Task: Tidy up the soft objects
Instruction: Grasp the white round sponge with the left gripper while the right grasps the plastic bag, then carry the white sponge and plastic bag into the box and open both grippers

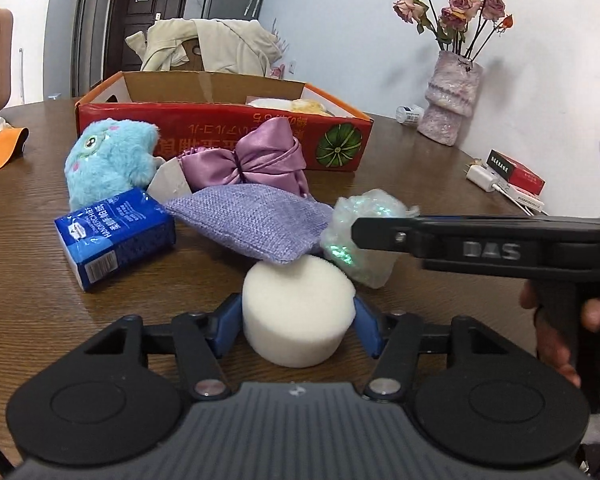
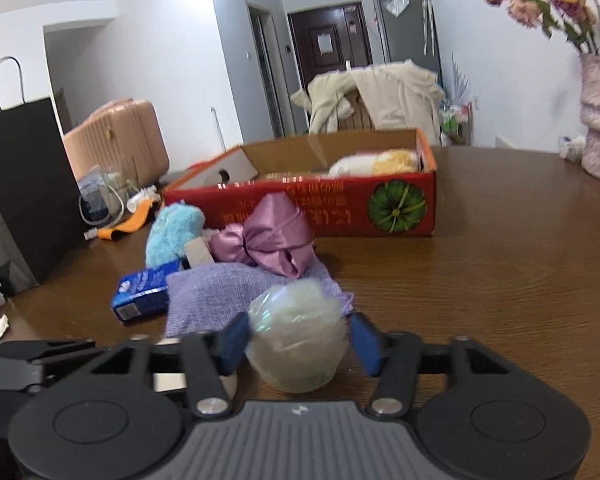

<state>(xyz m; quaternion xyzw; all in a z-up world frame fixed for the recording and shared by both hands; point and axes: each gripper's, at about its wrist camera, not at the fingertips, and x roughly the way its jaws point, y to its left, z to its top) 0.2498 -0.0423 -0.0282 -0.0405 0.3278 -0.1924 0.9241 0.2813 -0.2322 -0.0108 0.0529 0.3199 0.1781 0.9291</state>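
A white foam cylinder (image 1: 296,312) stands on the brown table (image 1: 40,280) between the blue pads (image 1: 230,328) of my left gripper (image 1: 298,308), and both pads touch its sides. A ball wrapped in shiny clear film (image 2: 298,344) sits between the fingers of my right gripper (image 2: 300,322). Its left pad (image 2: 234,340) touches the ball, while a sliver of table shows at the right pad. In the left wrist view the right gripper (image 1: 364,232) reaches over the same ball (image 1: 360,268). A lavender knit pouch (image 1: 248,224) lies just behind both.
Behind the pouch lie a purple satin bundle (image 1: 256,156), a blue plush toy (image 1: 108,156) and a blue tissue pack (image 1: 116,236). The open red cardboard box (image 1: 220,128) holds a pale plush. A flower vase (image 1: 452,96) and a charger (image 1: 484,176) stand right; a black bag (image 2: 24,192) left.
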